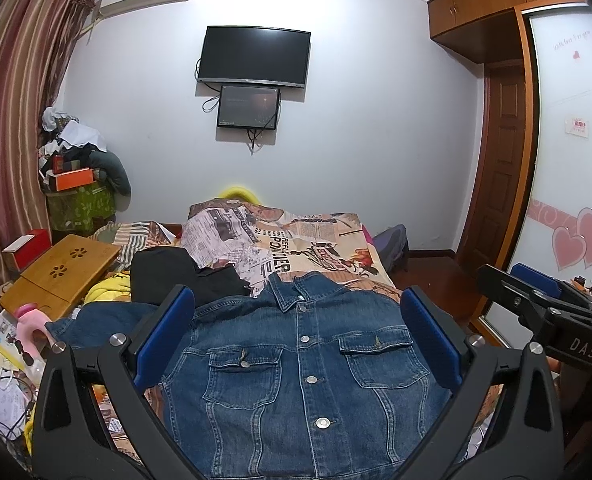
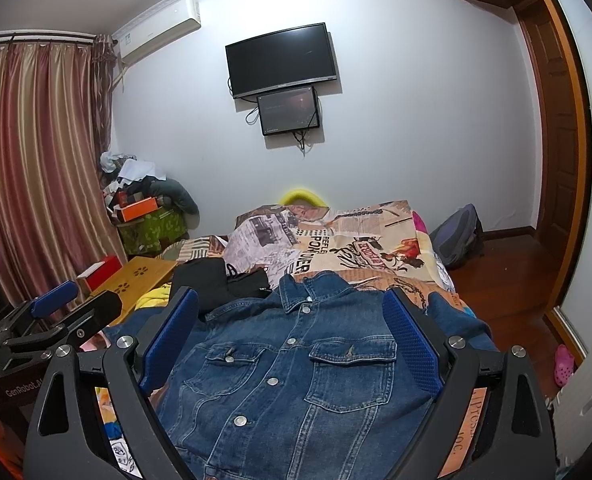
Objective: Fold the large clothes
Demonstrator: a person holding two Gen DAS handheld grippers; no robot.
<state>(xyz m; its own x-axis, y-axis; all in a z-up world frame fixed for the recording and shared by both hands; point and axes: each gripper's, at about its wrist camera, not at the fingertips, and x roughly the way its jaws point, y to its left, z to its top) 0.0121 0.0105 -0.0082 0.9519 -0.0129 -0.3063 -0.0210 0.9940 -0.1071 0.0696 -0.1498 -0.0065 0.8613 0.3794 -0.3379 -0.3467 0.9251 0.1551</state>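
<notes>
Denim jacket (image 1: 308,364) lies face up, buttoned, spread across the patterned bed cover (image 1: 328,248), collar toward the far wall. Left claw (image 1: 296,340) hovers wide open over the chest, gripping nothing; right claw (image 2: 292,340) the same, jaws apart and empty. Risks now: stiff, thick denim may slip from a shallow pinch, or a claw may catch bed cover along with the jacket. 1 sleeve (image 1: 96,326) trails toward the black garment (image 1: 184,276) and clutter, so a careless fold could drag those along.
</notes>
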